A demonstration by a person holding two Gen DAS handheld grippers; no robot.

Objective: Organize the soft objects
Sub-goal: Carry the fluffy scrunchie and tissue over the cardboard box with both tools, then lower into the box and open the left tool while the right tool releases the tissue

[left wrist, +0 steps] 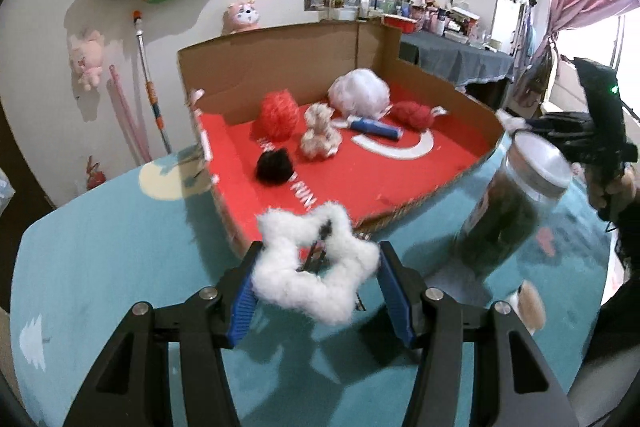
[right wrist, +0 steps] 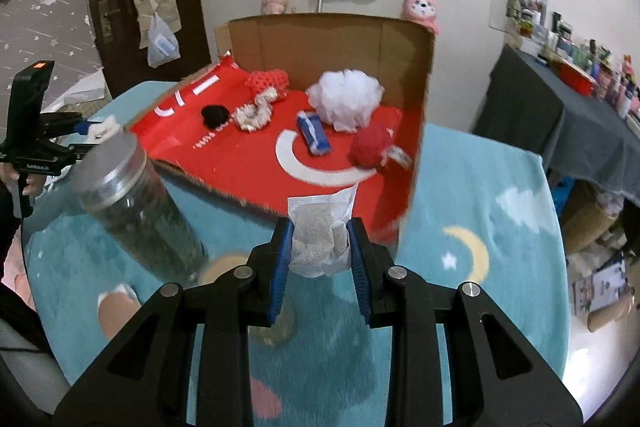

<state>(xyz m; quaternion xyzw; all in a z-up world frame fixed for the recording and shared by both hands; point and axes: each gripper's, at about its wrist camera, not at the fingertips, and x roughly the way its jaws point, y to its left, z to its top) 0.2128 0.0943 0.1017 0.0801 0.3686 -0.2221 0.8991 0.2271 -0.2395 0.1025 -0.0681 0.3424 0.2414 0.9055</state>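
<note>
My left gripper (left wrist: 318, 267) is shut on a white fluffy star (left wrist: 316, 287), held above the table just short of the cardboard box (left wrist: 280, 67) with the red floor. My right gripper (right wrist: 320, 231) is shut on a white mesh sachet (right wrist: 320, 239), near the box's low front edge (right wrist: 224, 187). In the box lie a white mesh puff (right wrist: 346, 99), a red ball (right wrist: 370, 145), a blue tissue pack (right wrist: 314, 133), a patterned scrunchie (right wrist: 254, 115), a black pompom (right wrist: 216, 115) and a red mesh puff (right wrist: 268, 81). Each gripper shows in the other's view, the right gripper (left wrist: 520, 125) and the left gripper (right wrist: 92, 131).
A tall glass jar (left wrist: 516, 203) with a metal lid stands on the teal tablecloth (left wrist: 100, 247) between the two grippers, beside the box's front. A tan round item (left wrist: 530, 303) lies near its base. A cluttered dark side table (right wrist: 560, 115) stands to the right; bags hang on the wall behind.
</note>
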